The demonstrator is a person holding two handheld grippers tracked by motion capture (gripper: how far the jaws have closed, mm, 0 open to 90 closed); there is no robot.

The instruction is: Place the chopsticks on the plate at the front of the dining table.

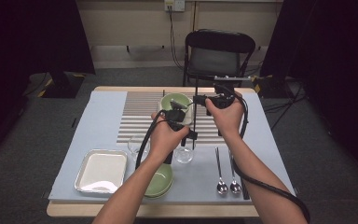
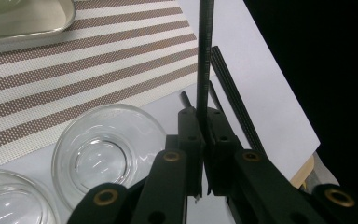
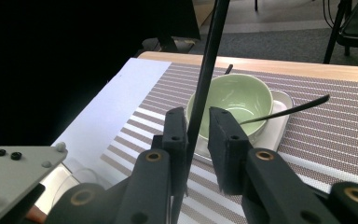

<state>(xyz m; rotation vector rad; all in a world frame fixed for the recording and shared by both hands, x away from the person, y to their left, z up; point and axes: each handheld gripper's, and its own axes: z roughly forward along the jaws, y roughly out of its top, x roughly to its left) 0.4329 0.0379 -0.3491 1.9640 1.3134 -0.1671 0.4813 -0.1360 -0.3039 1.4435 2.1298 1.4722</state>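
Note:
A thin black chopstick (image 1: 195,116) stands upright above the middle of the table. My left gripper (image 1: 192,135) is shut on its lower part; in the left gripper view the pads (image 2: 189,126) press on the chopstick (image 2: 205,46) from both sides. Higher up, the jaws of my right gripper (image 1: 198,100) stand around the same chopstick (image 3: 212,46). There the stick rests against one pad (image 3: 176,126) and a gap shows to the other, so this gripper (image 3: 196,116) is open. A second black chopstick (image 3: 289,109) lies slanted in the green bowl (image 3: 233,98).
The green bowl (image 1: 176,100) sits on a small white tray (image 3: 279,116) on the striped placemat (image 1: 140,116). Two glass bowls (image 1: 184,155) (image 1: 136,142), a metal tray (image 1: 101,170), a green plate (image 1: 161,183) and two spoons (image 1: 221,186) lie nearer. A chair (image 1: 219,56) stands behind.

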